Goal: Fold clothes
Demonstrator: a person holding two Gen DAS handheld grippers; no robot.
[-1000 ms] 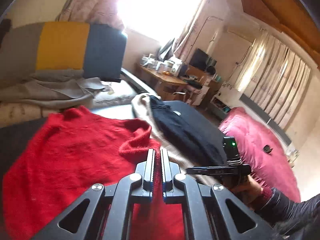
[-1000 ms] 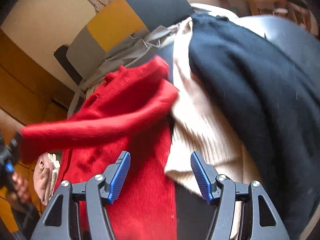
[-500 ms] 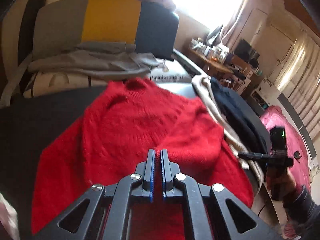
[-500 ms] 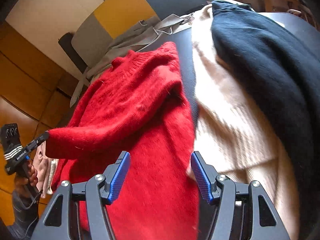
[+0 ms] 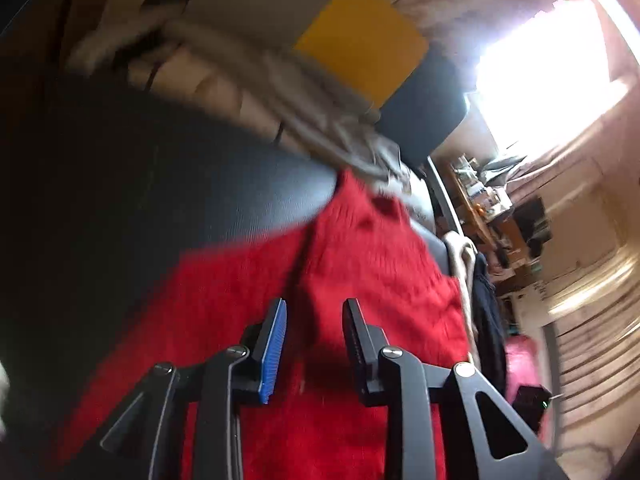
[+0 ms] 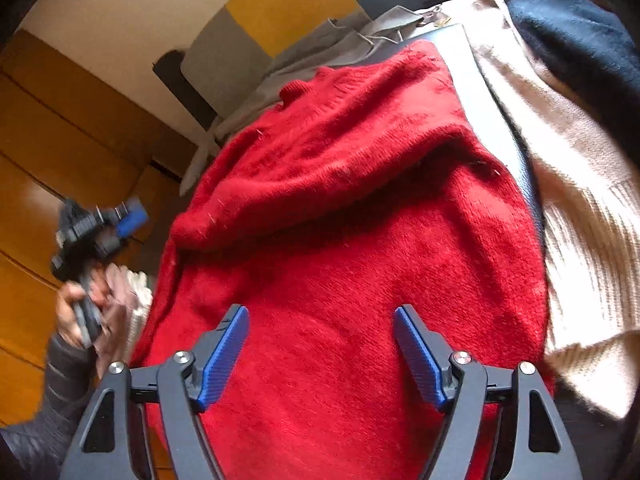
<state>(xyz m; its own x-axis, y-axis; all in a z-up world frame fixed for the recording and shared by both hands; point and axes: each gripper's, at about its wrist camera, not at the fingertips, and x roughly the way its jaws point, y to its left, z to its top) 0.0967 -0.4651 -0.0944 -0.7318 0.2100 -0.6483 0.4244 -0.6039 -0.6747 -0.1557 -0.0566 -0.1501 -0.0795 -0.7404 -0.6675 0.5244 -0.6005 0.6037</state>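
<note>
Sunlit and cluttered, the room opens behind a dark desk [image 5: 168,184] that carries the clothes, with a bright window at the far end and a grey, yellow and dark blue cushion [image 6: 280,12] standing at the desk's back edge. Wood panelling fills the wall on the left of the right wrist view. Spread across the desk lies the red sweater [image 6: 352,248], its neck toward the cushion and one sleeve folded across its chest. Just beside it on the right lies a cream knit garment [image 6: 580,208], and a navy garment [image 6: 580,40] rests on top of that. Crumpled grey cloth [image 6: 340,44] sits between the sweater's collar and the cushion. The right tongs [image 6: 320,352] hover over the sweater's lower body with their blue-padded fingers wide apart and nothing between them. The left tongs [image 5: 314,344] stand apart too, though less widely, over the sweater's left part, gripping nothing; that view is blurred. In the right wrist view the left tongs appear off the sweater's left edge, held by a hand [image 6: 76,312] in a dark sleeve.
</note>
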